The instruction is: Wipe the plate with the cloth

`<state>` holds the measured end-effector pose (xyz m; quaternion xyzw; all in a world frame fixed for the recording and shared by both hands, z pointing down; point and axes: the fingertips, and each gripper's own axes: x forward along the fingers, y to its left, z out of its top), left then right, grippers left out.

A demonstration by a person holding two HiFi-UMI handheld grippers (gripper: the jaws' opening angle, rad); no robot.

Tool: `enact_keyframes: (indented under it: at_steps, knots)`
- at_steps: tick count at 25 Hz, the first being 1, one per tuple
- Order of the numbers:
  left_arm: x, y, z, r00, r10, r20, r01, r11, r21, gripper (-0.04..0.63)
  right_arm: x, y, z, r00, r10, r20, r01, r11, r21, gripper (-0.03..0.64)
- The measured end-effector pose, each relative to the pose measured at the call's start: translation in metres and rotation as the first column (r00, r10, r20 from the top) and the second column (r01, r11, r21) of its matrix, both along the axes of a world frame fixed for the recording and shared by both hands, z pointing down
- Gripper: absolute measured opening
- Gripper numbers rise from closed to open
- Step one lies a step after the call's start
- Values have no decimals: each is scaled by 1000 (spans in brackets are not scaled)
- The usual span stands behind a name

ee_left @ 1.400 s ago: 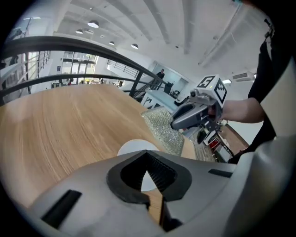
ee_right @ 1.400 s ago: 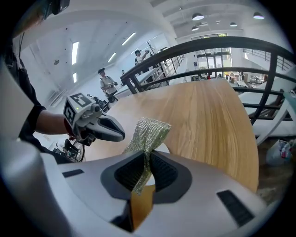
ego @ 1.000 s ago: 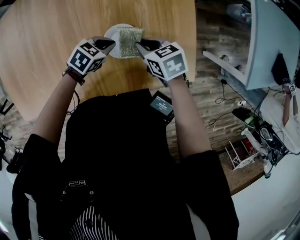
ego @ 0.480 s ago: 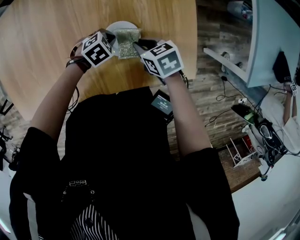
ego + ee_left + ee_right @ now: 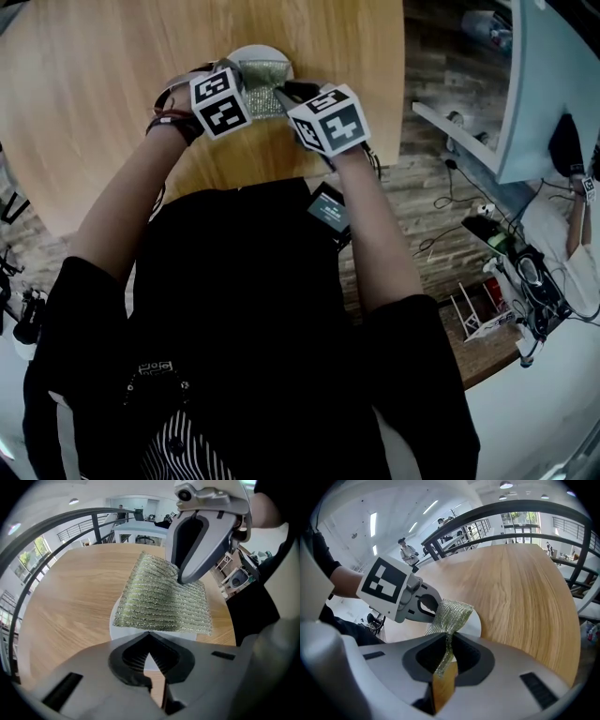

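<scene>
A small white plate (image 5: 246,52) sits near the round wooden table's near edge. A green-gold ribbed cloth (image 5: 265,75) lies over its right half. My right gripper (image 5: 286,92) is shut on the cloth (image 5: 452,613), which runs up from between its jaws (image 5: 449,641) and folds over the plate (image 5: 474,623). In the left gripper view the cloth (image 5: 161,597) hangs from the right gripper (image 5: 180,578) and slopes down to the plate (image 5: 114,622). My left gripper (image 5: 149,634) is shut, and its tips touch the cloth's near edge above the plate. I see no cloth between its jaws.
The table (image 5: 112,84) stretches far and left; its right edge (image 5: 401,112) drops to a plank floor. A white panel (image 5: 544,84), cables and a small rack (image 5: 478,314) stand on the right. A dark device (image 5: 326,208) hangs at the person's chest.
My left gripper has swung right from the plate's left rim to the cloth's near edge, its cube turning. The right gripper has kept hold of the cloth and barely moved.
</scene>
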<state>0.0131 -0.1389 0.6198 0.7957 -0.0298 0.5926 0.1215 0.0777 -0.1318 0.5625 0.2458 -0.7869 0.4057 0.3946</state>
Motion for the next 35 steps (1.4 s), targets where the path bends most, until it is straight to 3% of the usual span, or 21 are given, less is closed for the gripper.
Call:
enact_keyframes:
  at_steps: [7, 13, 20, 26, 32, 35]
  knots:
    - [3, -2, -1, 998, 43, 36, -43, 999, 0, -5, -1, -4, 2, 999, -26, -20, 26, 1000, 5, 43]
    - [6, -2, -2, 1000, 31, 4, -31, 999, 30, -5, 4, -13, 3, 998, -49, -42, 50, 998, 34, 43]
    - [10, 3, -3, 1000, 20, -18, -20, 1000, -3, -5, 8, -26, 10, 992, -99, -78, 103, 993, 54, 43]
    - [12, 7, -4, 999, 16, -37, -17, 1000, -20, -5, 5, -30, 30, 964, -186, -189, 201, 978, 64, 43]
    - [13, 8, -2, 999, 2, -54, -3, 1000, -30, -5, -2, -35, 46, 928, -289, -233, 316, 945, 84, 43]
    - [16, 7, -1, 998, -13, -59, 11, 999, -34, -5, 2, -26, 48, 916, -299, -265, 327, 943, 66, 43]
